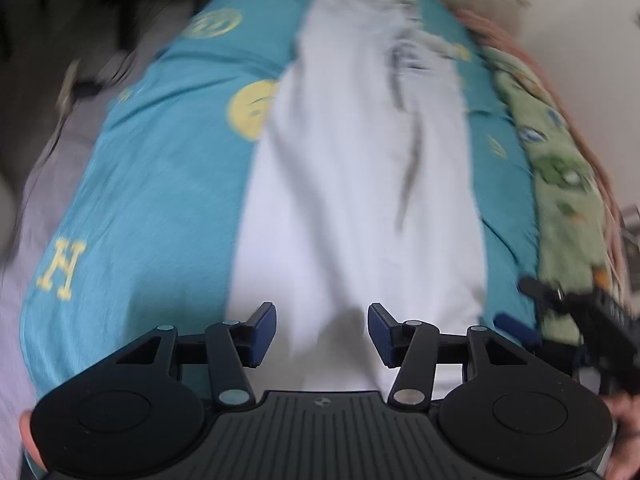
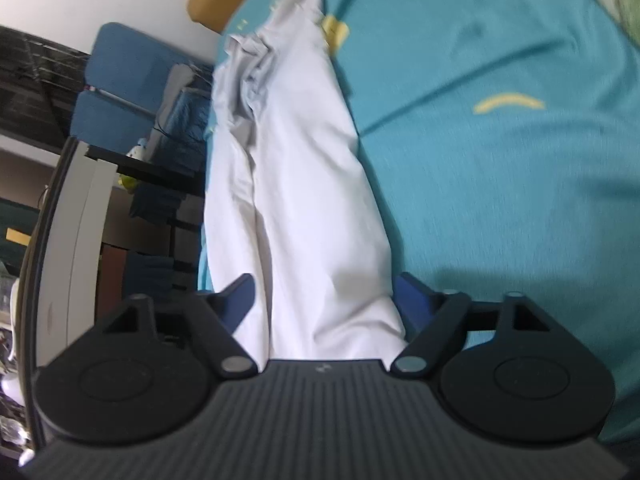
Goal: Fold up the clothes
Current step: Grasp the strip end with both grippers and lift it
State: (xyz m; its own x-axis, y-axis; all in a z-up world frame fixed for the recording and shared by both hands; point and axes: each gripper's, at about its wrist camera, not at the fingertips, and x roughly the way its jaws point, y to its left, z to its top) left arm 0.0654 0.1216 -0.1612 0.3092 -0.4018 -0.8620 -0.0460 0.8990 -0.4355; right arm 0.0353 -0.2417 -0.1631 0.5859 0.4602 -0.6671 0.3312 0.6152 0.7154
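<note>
A long white garment [image 1: 352, 184] lies stretched along the teal bedsheet [image 1: 160, 184], running from six toward twelve o'clock. The left gripper [image 1: 322, 332] hovers over its near end, jaws apart, nothing pinched. The right gripper [image 2: 324, 300] straddles the cloth, jaws spread wide, pads seemingly not pressing. A green blanket [image 1: 568, 184] sits at three o'clock.

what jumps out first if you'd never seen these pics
A long white garment runs up the middle of a teal bedsheet printed with yellow smiley faces. Both grippers sit at its near end, the left gripper and right gripper, jaws apart. A green patterned blanket lies along the sheet's right edge.
</note>
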